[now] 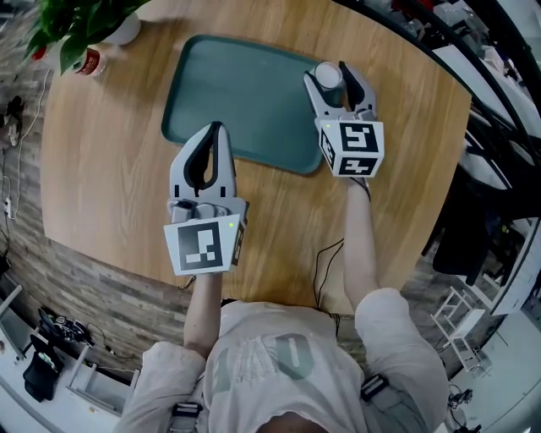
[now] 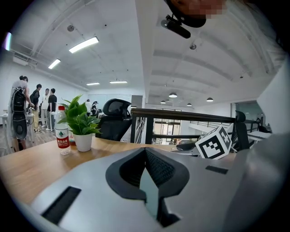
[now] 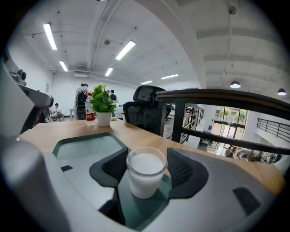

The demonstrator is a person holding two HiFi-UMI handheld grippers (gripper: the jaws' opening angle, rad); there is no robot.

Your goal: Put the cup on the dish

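The dish is a dark green tray [image 1: 245, 93] lying on the round wooden table [image 1: 110, 169]. A small white cup [image 1: 328, 76] stands upright on the tray's far right corner. My right gripper [image 1: 330, 71] is shut on the cup, one pad against each side. In the right gripper view the cup [image 3: 145, 174] sits between the dark pads [image 3: 115, 165], with the tray [image 3: 86, 147] stretching away to the left. My left gripper [image 1: 215, 128] hovers over the tray's near edge, shut with nothing in it; its tips meet [image 2: 146, 152].
A potted plant [image 1: 76, 25] and a red-labelled water bottle [image 1: 89, 61] stand at the table's far left edge. The plant [image 2: 81, 122] and bottle [image 2: 62, 136] also show in the left gripper view. An office chair [image 3: 145, 108] and a dark railing [image 3: 217, 97] lie beyond the table.
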